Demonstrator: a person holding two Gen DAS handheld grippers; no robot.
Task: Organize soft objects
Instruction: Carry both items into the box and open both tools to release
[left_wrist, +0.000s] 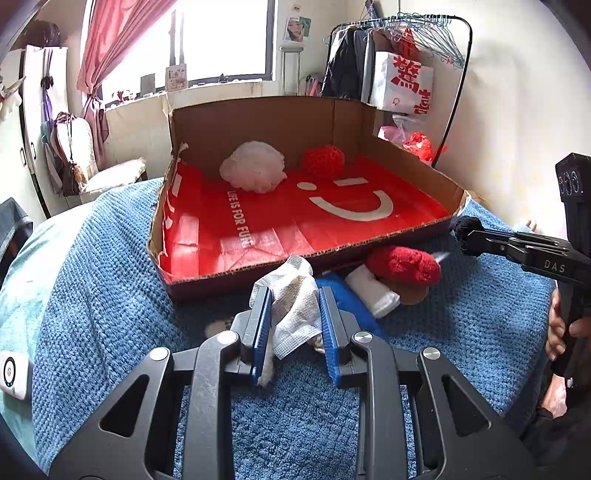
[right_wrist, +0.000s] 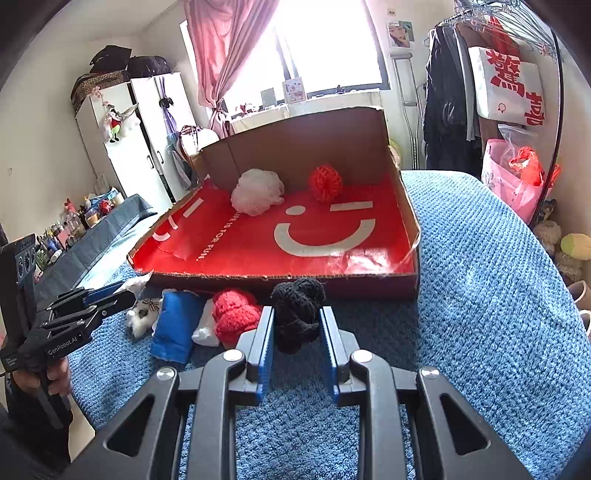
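pink curtain (right_wrist: 225, 55) at window | clothes rack (left_wrist: 458, 85) with hangers | white wardrobe (right_wrist: 147, 129) | crutch (right_wrist: 406, 96)

One cardboard box (right_wrist: 402, 221) held two soft things: one white mesh puff (right_wrist: 256, 192) and one red yarn ball (right_wrist: 325, 182). Outside it lay one black knitted piece (right_wrist: 295, 314), one red knitted piece (right_wrist: 234, 315), one blue cloth (right_wrist: 175, 326), one white gauze cloth (left_wrist: 295, 299)

red box liner (left_wrist: 280, 221), blue blanket (left_wrist: 110, 280)
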